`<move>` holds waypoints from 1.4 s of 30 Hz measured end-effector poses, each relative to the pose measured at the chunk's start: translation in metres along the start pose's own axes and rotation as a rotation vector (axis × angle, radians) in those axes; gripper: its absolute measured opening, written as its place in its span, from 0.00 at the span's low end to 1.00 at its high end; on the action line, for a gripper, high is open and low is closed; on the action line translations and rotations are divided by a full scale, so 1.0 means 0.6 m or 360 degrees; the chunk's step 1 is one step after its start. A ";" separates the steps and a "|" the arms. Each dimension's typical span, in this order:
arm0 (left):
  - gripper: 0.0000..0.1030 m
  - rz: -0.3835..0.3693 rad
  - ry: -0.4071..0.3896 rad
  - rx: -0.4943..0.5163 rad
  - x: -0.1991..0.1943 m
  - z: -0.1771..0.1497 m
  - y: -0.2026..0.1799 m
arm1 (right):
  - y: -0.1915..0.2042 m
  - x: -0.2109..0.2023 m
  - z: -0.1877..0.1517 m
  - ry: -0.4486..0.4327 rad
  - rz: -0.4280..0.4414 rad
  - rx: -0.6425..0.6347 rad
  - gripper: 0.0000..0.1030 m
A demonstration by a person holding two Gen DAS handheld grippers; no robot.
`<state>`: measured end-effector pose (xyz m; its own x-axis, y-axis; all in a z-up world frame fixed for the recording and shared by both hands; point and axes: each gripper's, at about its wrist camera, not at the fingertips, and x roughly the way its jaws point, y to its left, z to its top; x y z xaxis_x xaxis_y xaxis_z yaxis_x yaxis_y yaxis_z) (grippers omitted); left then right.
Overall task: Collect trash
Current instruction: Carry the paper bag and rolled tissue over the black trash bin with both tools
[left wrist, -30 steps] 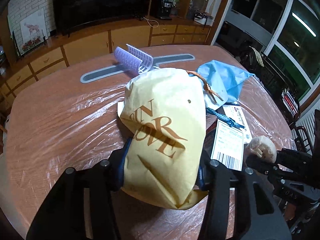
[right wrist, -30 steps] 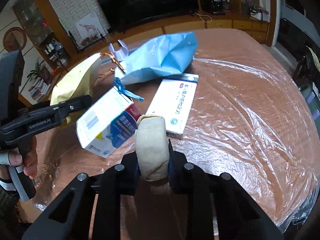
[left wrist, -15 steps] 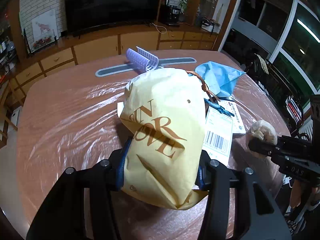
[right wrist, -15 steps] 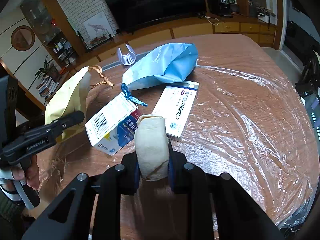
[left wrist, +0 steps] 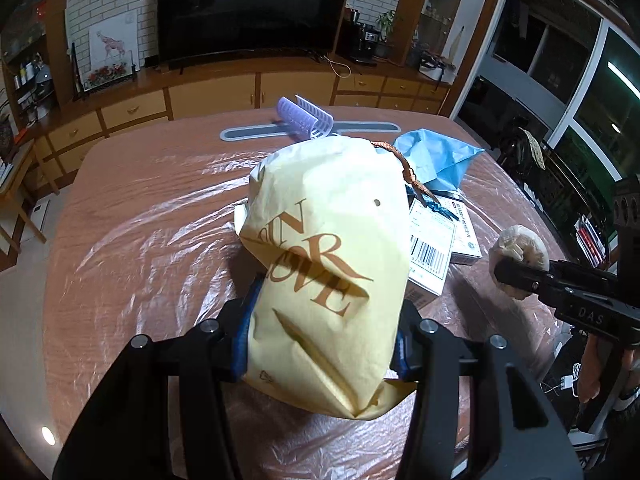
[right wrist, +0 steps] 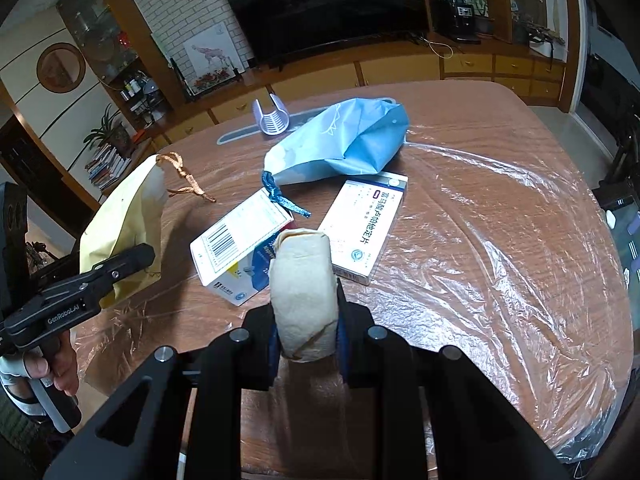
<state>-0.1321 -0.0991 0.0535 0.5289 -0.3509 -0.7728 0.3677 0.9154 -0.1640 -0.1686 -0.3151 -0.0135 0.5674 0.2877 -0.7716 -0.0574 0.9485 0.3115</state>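
My left gripper (left wrist: 322, 332) is shut on a yellow paper bag (left wrist: 326, 264) with brown lettering and a brown cord, held above the table; the bag also shows in the right wrist view (right wrist: 128, 224). My right gripper (right wrist: 306, 328) is shut on a beige paper roll (right wrist: 304, 288), also seen at the right of the left wrist view (left wrist: 518, 248). On the table lie a blue paper bag (right wrist: 344, 144), a white box with a barcode (right wrist: 240, 248) and a flat white medicine box (right wrist: 366, 226).
The wooden table (right wrist: 500, 208) is covered with clear plastic film. A lilac plastic holder (right wrist: 272, 118) stands on a grey strip at the far side. Cabinets and a television line the wall behind. Chairs stand beyond the table's right edge.
Both grippers have risen and pulled back from the table with their loads; the table's items look farther off. Grips are unchanged.
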 end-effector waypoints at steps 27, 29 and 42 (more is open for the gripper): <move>0.51 0.0009 -0.0052 0.0038 -0.071 -0.050 -0.027 | 0.013 -0.076 -0.039 0.0029 0.0134 -0.0120 0.21; 0.51 0.0001 -0.0047 0.0041 -0.075 -0.055 -0.027 | 0.014 -0.082 -0.046 0.0029 0.0142 -0.0123 0.21; 0.51 -0.0013 -0.0044 0.0049 -0.103 -0.100 -0.049 | 0.027 -0.123 -0.084 0.0017 0.0173 -0.0162 0.21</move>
<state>-0.2214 -0.0924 0.0691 0.5465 -0.3640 -0.7542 0.3952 0.9061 -0.1510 -0.2529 -0.3140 0.0202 0.5442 0.3907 -0.7424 -0.2017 0.9199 0.3362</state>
